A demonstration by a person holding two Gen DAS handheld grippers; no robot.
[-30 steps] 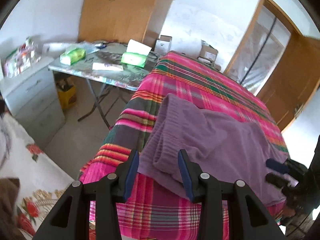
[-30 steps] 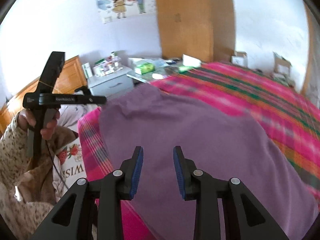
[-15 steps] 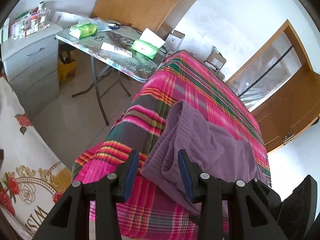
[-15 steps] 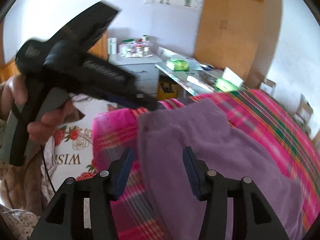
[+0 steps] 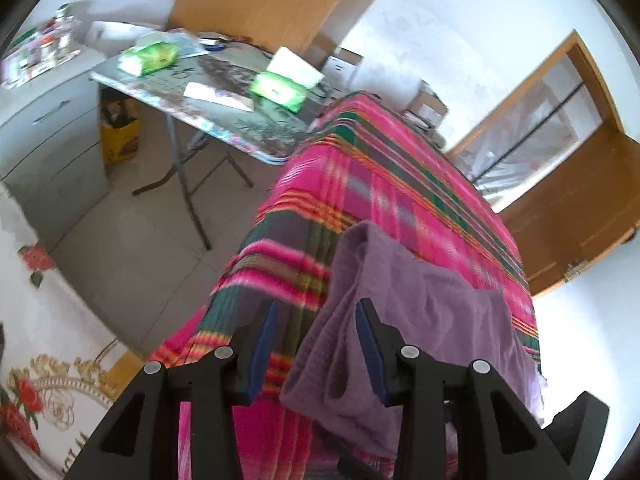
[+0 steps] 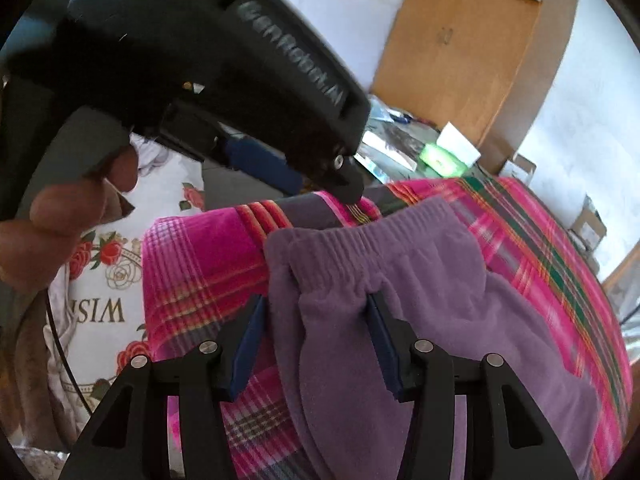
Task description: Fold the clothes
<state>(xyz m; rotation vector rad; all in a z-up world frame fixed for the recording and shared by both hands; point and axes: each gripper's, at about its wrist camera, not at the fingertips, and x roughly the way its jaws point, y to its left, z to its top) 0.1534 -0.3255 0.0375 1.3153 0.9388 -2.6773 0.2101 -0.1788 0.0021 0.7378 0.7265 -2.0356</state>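
Note:
Purple fleece trousers [image 6: 420, 300] lie on a pink plaid blanket [image 6: 192, 264] over a table, their elastic waistband [image 6: 340, 240] at the near corner. My right gripper [image 6: 316, 344] is open, its blue pads either side of the waistband corner fold. My left gripper [image 5: 316, 344] is open too, straddling the trousers' [image 5: 412, 312] left edge near the blanket's [image 5: 380, 184] corner. In the right wrist view the left gripper's black body [image 6: 224, 56] fills the upper left, held by a hand [image 6: 60, 216].
A folding table [image 5: 208, 92] with green packets stands beyond the blanket. A grey drawer unit [image 5: 48, 128] is at the left. A floral white cloth [image 6: 108, 280] lies below at the left. A wooden door [image 5: 576, 216] is at the right.
Both grippers have moved closer to the trousers' waistband end. The right gripper has dropped over the waistband corner and opened wider. The left gripper has shifted left over the edge.

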